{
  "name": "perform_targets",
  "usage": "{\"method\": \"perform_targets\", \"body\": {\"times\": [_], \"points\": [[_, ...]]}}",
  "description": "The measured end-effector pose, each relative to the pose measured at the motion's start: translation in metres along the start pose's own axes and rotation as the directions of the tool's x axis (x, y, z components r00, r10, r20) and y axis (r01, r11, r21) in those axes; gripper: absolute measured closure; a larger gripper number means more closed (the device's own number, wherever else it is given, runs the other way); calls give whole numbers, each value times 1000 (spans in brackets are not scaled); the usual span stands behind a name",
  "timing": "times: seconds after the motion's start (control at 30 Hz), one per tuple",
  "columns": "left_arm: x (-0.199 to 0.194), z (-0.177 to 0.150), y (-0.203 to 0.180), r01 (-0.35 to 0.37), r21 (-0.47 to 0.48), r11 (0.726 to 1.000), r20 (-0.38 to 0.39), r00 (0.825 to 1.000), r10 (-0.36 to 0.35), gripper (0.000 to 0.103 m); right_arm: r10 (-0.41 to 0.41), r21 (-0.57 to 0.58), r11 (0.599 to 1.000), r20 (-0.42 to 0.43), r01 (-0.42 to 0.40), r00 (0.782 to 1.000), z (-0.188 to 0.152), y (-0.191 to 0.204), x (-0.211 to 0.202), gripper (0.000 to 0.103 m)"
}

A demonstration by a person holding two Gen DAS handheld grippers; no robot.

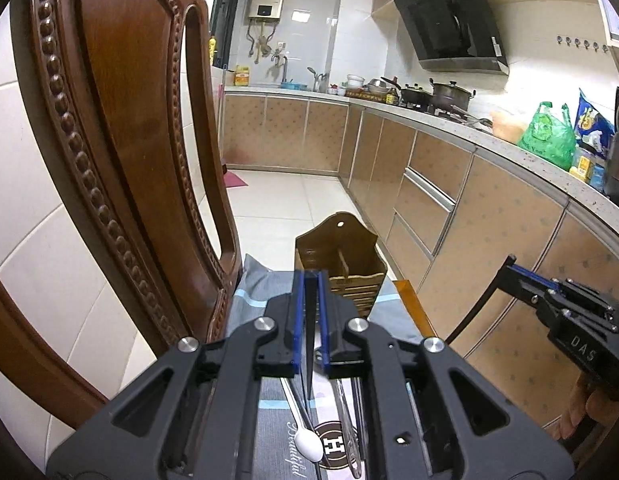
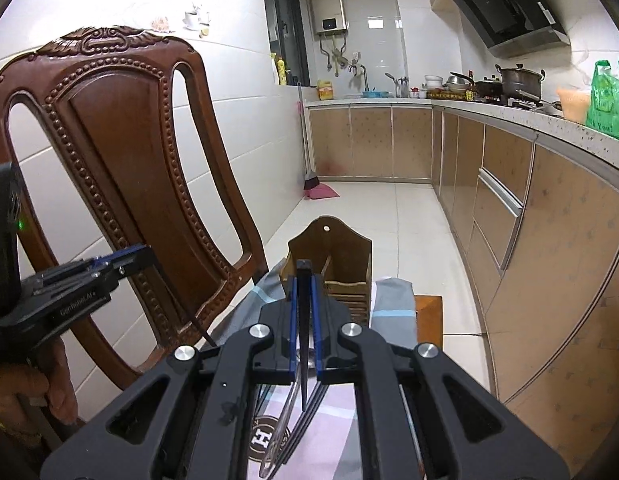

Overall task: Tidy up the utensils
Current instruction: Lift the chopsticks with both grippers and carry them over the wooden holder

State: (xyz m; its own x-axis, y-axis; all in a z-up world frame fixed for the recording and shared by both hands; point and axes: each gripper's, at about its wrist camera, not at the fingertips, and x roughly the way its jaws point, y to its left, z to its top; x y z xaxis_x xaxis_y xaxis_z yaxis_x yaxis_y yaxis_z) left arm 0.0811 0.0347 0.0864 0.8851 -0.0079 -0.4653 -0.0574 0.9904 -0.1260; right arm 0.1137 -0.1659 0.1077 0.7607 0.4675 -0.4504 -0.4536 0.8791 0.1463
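A brown wooden utensil holder with two compartments stands at the far end of a cloth-covered table; it also shows in the right wrist view. My left gripper is shut on a black chopstick, held above the table short of the holder. My right gripper is shut on another black chopstick, its top level with the holder's left compartment. A white-bowled spoon, a clear utensil and more dark chopsticks lie on the cloth below the grippers.
A carved wooden chair stands close on the left, also in the right wrist view. Kitchen cabinets and a counter with pots and a green bag run along the right. A broom and dustpan stand on the tiled floor.
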Motion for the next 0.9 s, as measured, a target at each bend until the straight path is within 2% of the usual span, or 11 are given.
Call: {"method": "perform_targets", "body": {"times": [0.3,0.47,0.63,0.77,0.9], "points": [[-6,2,1,19,2,1000,8,1000,-19,96,-20,-5,1000,3,20,1000,-1,-3,-4,96],[-6,3,5,27,1,1000,6,1000,-27,96,-27,-12,1000,8,27,1000,9,1,-3,96],[-7,5,14,36,5,999,-1,999,-36,96,-38,-32,999,45,39,998,43,10,-8,96],[-8,7,25,45,-22,999,0,999,-45,96,-75,-58,995,97,81,992,86,15,-5,96],[-9,8,34,53,-40,998,0,999,-53,96,-97,-37,994,148,104,984,129,10,13,96]]}}
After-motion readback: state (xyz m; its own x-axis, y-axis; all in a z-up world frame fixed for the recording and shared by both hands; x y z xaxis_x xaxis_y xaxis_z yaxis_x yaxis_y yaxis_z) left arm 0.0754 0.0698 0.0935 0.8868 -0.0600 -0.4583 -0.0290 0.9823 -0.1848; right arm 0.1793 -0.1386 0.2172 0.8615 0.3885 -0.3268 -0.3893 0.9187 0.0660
